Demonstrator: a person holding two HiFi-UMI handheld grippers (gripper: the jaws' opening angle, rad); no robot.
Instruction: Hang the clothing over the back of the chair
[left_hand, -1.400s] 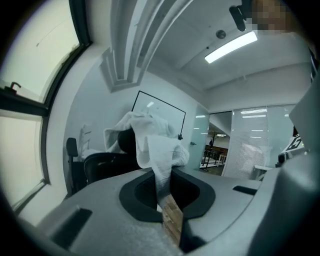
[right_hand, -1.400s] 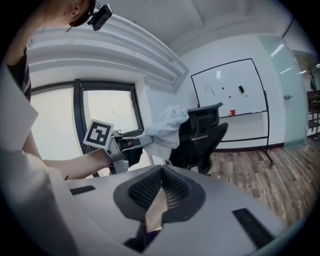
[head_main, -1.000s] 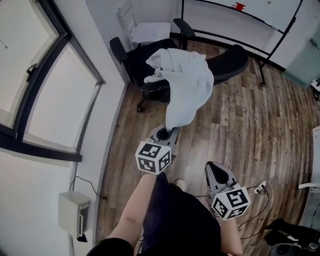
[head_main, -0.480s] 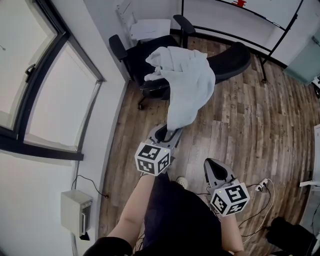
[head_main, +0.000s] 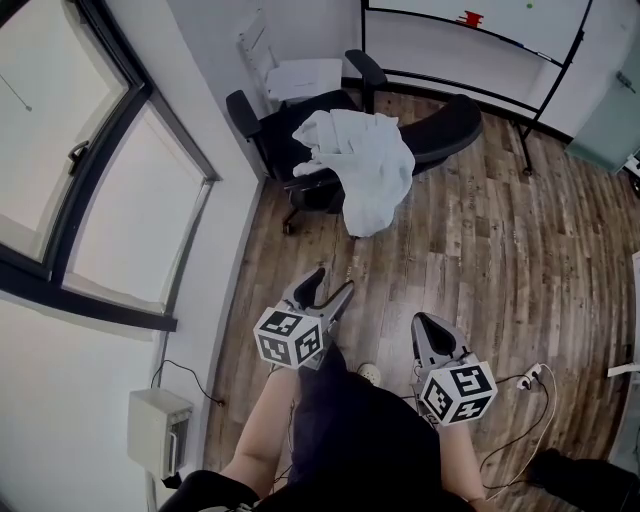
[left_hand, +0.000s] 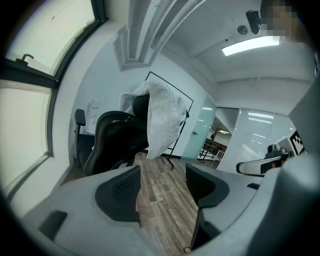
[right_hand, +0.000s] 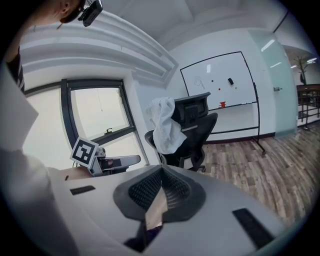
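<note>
I read the left tool (head_main: 328, 287) at lower centre of the head view. It pointed up-frame toward the chair (head_main: 452, 124) and sloped slightly downward. Its jaws were opening and stood wide apart. Only the wooden floor (head_main: 480, 250) showed between them, and the tool held nothing. The right tool (head_main: 427, 325) sat just to the right of it, a little lower in the frame and aimed the same way. Its jaws were pressed together on nothing. Both forearms reached up from the bottom edge. The white clothing (head_main: 365, 165) lay draped over the chair back at upper centre, well apart from both tools, with one end hanging toward the floor.
</note>
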